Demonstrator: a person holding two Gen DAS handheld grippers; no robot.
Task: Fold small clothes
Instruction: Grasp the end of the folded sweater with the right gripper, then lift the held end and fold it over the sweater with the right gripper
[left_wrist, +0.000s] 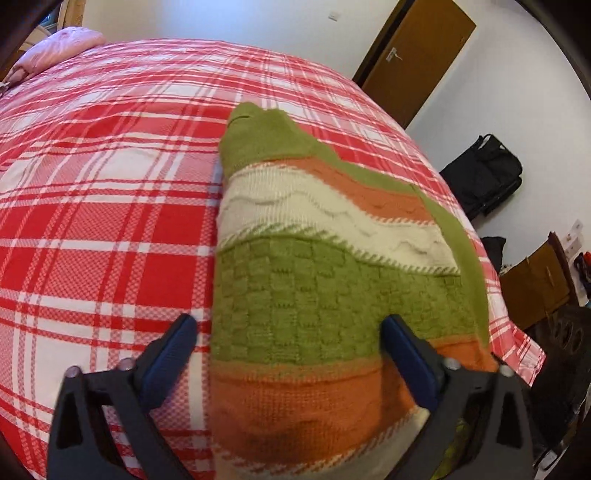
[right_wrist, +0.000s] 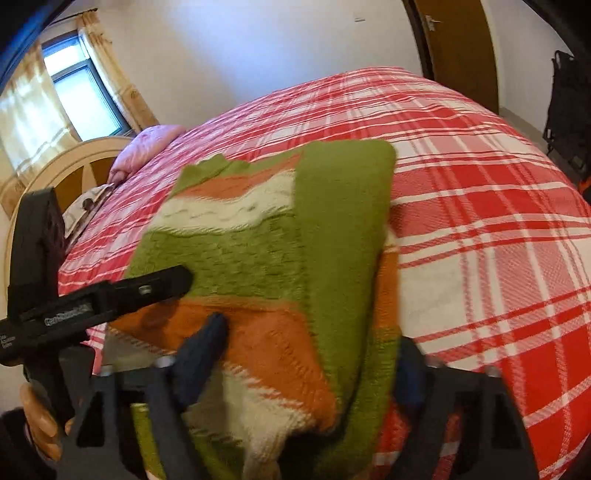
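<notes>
A small knitted sweater in green, white and orange bands lies partly folded on the red plaid bed. It also shows in the right wrist view, with a green sleeve folded over its right side. My left gripper is open, its blue-padded fingers spread over the sweater's near left edge. It also shows at the left of the right wrist view. My right gripper is open, straddling the sweater's near hem; its right finger is mostly hidden behind the fabric.
The red and white plaid bedspread covers the bed. A pink pillow lies at the head end by a wooden headboard. A brown door and black bags stand beyond the bed's right edge.
</notes>
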